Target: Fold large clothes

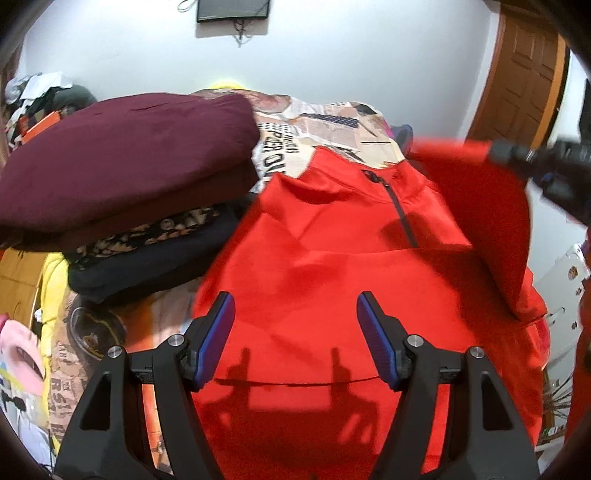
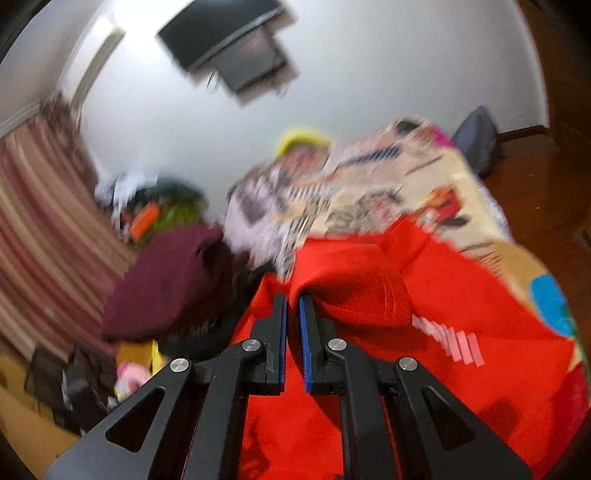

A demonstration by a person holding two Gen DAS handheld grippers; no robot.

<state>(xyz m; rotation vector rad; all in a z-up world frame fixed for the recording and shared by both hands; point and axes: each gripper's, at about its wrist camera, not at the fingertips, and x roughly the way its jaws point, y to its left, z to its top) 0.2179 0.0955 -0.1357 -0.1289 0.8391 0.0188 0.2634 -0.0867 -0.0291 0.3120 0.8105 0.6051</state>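
Red zip-neck top [image 1: 332,266]: spread front-up over a printed bedcover [image 1: 332,122], collar and short dark zip [image 1: 400,210] at the far end, hem near the camera. Right-hand part of the garment, apparently a sleeve, lifted off the bed and carried up to the right. Left gripper [image 1: 295,339]: hovering above the lower body of the top, blue-padded fingers [image 1: 218,336] spread wide, holding nothing. Right gripper [image 2: 292,332]: fingers drawn nearly together with red fabric pinched between the pads; this view is motion-blurred, white lettering on the red cloth to the right unreadable. Stack of folded clothes at left, just beside the top: maroon garment [image 1: 122,158] uppermost, black patterned garment [image 1: 147,254] beneath. Wall-mounted television [image 1: 232,9] on the far white wall; wooden door [image 1: 524,70] at far right
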